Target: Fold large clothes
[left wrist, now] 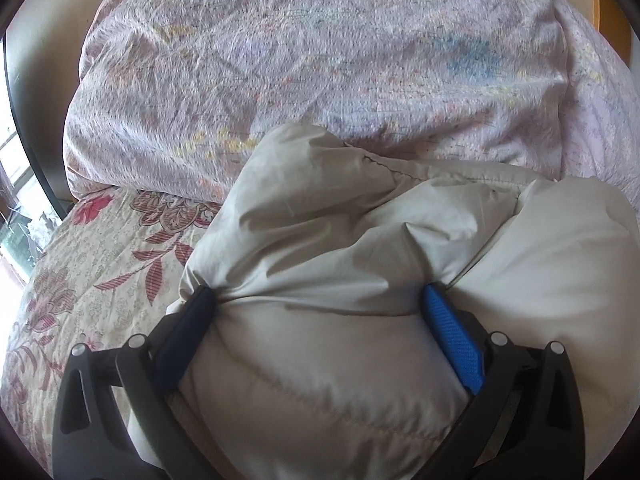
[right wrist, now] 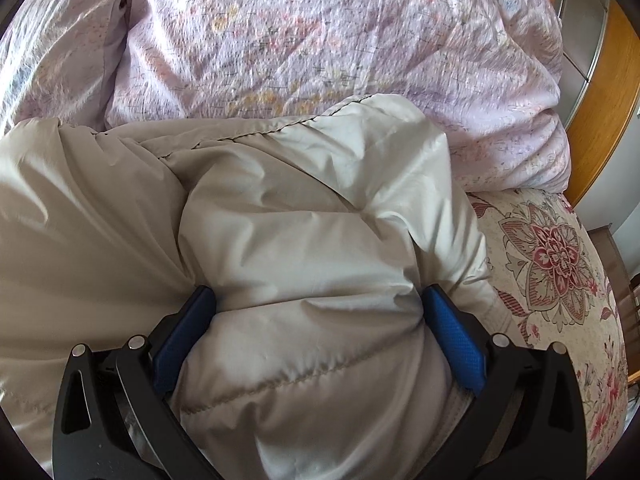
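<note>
A puffy off-white quilted jacket [left wrist: 360, 232] lies bunched on the bed and fills the lower half of both views. My left gripper [left wrist: 320, 292] is shut on a thick bulge of it. The padding swells out between the blue pads [left wrist: 452, 336], and creases radiate from the fingertips. In the right wrist view the same jacket [right wrist: 312, 200] is held the same way: my right gripper [right wrist: 319, 292] is shut on a fat fold near the jacket's right end. A stitched seam [right wrist: 248, 134] runs along the jacket's far edge. What lies under the jacket is hidden.
A crumpled lilac floral duvet [left wrist: 300, 64] is heaped right behind the jacket, also seen as the duvet [right wrist: 340, 28] in the right view. A cream bedspread with red flowers [left wrist: 92, 272] shows at the left and the bedspread [right wrist: 552, 264] at the right. A wooden frame [right wrist: 600, 92] stands far right.
</note>
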A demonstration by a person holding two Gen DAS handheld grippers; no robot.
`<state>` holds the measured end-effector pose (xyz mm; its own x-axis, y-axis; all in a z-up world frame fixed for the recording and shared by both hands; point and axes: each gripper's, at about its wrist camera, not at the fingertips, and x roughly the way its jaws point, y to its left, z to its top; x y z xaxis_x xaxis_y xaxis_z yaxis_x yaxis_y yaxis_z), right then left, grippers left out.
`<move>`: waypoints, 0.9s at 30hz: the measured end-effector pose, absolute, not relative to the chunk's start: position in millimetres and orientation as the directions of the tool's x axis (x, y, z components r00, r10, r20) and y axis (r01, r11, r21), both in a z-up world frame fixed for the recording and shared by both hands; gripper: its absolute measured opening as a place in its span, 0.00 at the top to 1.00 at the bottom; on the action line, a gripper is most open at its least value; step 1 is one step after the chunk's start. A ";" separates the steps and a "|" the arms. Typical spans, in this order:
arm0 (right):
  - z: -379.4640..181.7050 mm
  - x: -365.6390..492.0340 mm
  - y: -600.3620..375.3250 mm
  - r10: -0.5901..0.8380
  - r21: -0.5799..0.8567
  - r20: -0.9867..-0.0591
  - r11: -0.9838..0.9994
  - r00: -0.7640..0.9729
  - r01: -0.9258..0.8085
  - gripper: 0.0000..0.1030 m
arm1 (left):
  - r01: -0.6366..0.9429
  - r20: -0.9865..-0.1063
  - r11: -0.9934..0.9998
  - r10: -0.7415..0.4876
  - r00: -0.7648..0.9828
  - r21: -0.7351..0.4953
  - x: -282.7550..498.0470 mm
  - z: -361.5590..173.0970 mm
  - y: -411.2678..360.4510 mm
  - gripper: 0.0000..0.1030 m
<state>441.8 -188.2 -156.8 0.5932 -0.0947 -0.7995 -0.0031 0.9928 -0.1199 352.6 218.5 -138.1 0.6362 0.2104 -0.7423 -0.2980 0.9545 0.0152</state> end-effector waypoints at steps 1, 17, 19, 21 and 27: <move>-154.5 441.5 -188.6 -0.094 -0.115 -0.807 0.993 0.583 0.002 0.01 | -0.303 -0.747 0.952 0.223 0.626 0.030 352.2 -136.3 216.7 0.02; -97.8 331.9 -246.8 0.136 0.242 -0.807 0.964 0.575 0.111 0.01 | -0.270 -0.786 0.962 0.194 0.587 0.035 238.7 -99.4 199.5 0.02; -99.5 317.4 -254.9 0.146 0.275 -0.812 0.950 0.566 0.150 0.01 | -0.286 -0.799 0.958 0.185 0.572 0.018 225.5 -100.6 203.3 0.03; -103.3 308.5 -263.2 0.167 0.315 -0.816 0.932 0.554 0.181 0.02 | -0.297 -0.808 0.955 0.165 0.566 -0.013 215.0 -100.8 208.5 0.03; -133.9 298.6 -285.1 0.299 0.472 -0.825 0.832 0.480 0.292 0.19 | -0.335 -0.840 0.935 0.091 0.535 -0.113 196.0 -107.8 220.0 0.12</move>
